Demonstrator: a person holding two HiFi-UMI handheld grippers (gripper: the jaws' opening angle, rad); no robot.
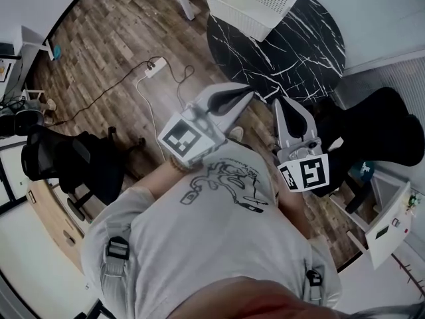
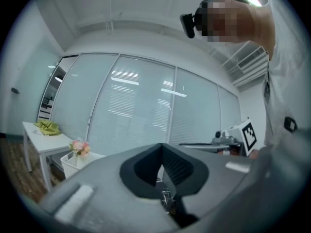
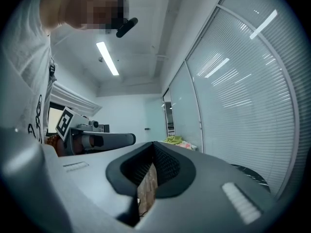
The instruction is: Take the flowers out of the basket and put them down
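The left hand-held gripper [image 1: 247, 96] and right hand-held gripper [image 1: 281, 102], jaws together and empty, point level, well apart from the basket [image 1: 242, 13] of flowers [image 2: 80, 147] on the counter [image 1: 299, 52].

Basket [image 1: 255, 8] cut off at top edge, flowers [image 2: 80, 147] small and blurry

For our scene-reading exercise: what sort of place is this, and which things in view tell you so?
Most likely an office or meeting room: glass partition walls with blinds, a black office chair on wood-look flooring, and a small white desk beside the glass.
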